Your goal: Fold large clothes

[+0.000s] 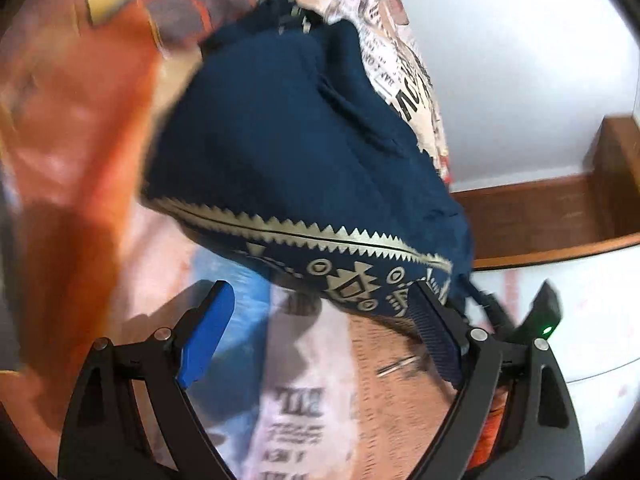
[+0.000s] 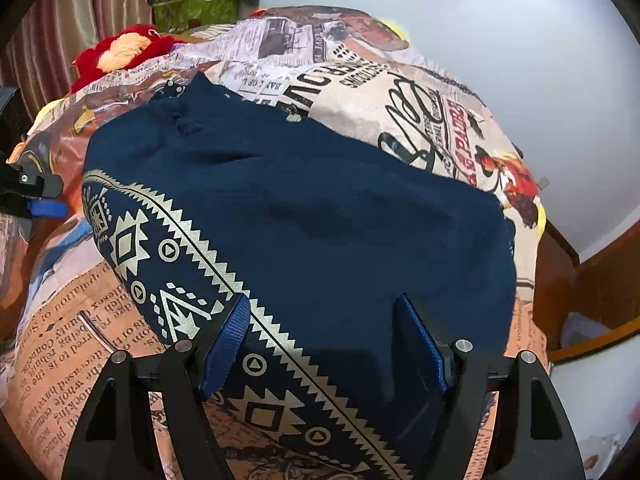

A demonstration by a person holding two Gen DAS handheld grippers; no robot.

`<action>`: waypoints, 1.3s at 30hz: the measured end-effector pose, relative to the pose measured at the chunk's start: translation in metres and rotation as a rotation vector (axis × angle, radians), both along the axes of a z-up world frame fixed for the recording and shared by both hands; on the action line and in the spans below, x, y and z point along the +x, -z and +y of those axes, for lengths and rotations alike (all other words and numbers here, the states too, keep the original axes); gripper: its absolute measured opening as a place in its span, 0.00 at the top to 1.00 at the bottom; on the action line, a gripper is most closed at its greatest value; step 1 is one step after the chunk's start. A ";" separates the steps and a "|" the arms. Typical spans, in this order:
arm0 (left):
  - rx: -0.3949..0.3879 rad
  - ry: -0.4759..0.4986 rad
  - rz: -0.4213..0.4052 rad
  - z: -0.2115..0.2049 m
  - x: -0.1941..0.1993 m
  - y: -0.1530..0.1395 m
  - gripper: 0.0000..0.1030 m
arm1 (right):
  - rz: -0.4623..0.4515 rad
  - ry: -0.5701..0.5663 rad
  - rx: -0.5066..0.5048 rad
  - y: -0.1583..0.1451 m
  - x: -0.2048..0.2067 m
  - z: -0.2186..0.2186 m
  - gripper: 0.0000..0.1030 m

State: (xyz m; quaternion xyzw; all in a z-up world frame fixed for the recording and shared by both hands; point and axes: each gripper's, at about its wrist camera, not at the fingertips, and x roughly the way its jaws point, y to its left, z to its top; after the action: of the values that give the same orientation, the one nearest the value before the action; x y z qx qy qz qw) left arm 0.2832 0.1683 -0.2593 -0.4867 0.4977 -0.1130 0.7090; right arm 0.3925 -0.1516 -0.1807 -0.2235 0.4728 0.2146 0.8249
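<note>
The right gripper (image 2: 320, 344) has its jaws wide apart, resting on the near part of the navy garment (image 2: 304, 208), not squeezing it. The left gripper (image 1: 320, 332) is also spread open; its right finger touches the patterned hem of the garment at the garment's left end. The garment lies folded on the newspaper-print bedsheet (image 2: 400, 92), towards the near edge of the bed. Farther, near the bed's far-left corner, sits a red plush toy (image 2: 120, 50).

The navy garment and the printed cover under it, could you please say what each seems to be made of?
Navy garment: seemingly a soft knit or fleece, matte with a fuzzy surface; its cream geometric border looks printed and slightly shiny. Printed cover: apparently a smooth woven bedsheet, given its crisp newspaper-style print and soft creases.
</note>
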 end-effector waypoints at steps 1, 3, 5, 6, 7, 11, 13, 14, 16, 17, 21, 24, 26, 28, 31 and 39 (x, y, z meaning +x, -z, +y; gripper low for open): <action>-0.017 -0.006 0.004 0.000 0.003 0.003 0.14 | 0.008 0.005 0.010 0.001 0.001 -0.001 0.27; -0.055 -0.037 -0.006 -0.002 0.011 0.008 0.14 | 0.019 0.012 0.025 0.001 0.003 -0.002 0.26; -0.108 -0.067 -0.026 -0.001 0.017 0.012 0.14 | 0.032 0.019 0.044 0.003 0.006 -0.005 0.23; -0.130 -0.079 -0.026 -0.001 0.021 0.015 0.14 | 0.036 0.021 0.050 0.003 0.007 -0.005 0.23; -0.147 -0.094 -0.019 0.000 0.026 0.019 0.14 | 0.042 0.022 0.060 0.004 0.008 -0.007 0.22; -0.111 -0.125 -0.015 -0.004 0.049 0.019 0.14 | 0.055 0.025 0.083 0.005 0.011 -0.009 0.21; -0.052 -0.113 -0.015 -0.011 0.061 0.014 0.14 | 0.059 0.025 0.094 0.006 0.012 -0.009 0.20; -0.025 -0.106 -0.018 -0.015 0.068 0.012 0.14 | 0.060 0.024 0.098 0.006 0.012 -0.010 0.20; 0.012 -0.101 -0.021 -0.019 0.077 0.011 0.14 | 0.065 0.023 0.107 0.007 0.014 -0.011 0.19; 0.032 -0.106 -0.023 -0.022 0.084 0.011 0.14 | 0.067 0.023 0.110 0.008 0.014 -0.011 0.19; 0.139 -0.128 -0.020 -0.018 0.100 0.011 0.43 | 0.077 0.024 0.131 0.008 0.016 -0.013 0.19; 0.185 -0.170 -0.001 -0.011 0.103 0.012 0.73 | 0.080 0.019 0.138 0.009 0.016 -0.013 0.19; 0.197 -0.197 -0.011 -0.009 0.099 0.006 0.83 | 0.082 0.013 0.138 0.009 0.015 -0.012 0.19; 0.276 -0.199 -0.040 -0.015 0.096 -0.011 0.85 | 0.085 0.011 0.137 0.007 0.014 -0.010 0.19; 0.433 -0.170 -0.090 -0.027 0.083 -0.046 0.86 | 0.094 0.016 0.132 0.002 0.014 -0.009 0.19; 0.708 -0.172 -0.087 -0.007 0.000 -0.090 0.87 | 0.166 0.027 0.321 -0.032 0.014 0.008 0.19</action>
State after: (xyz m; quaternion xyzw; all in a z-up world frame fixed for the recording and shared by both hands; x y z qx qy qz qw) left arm 0.2831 0.1610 -0.1696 -0.2460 0.4324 0.1058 0.8610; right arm 0.4061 -0.1438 -0.1487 -0.0640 0.5017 0.2941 0.8110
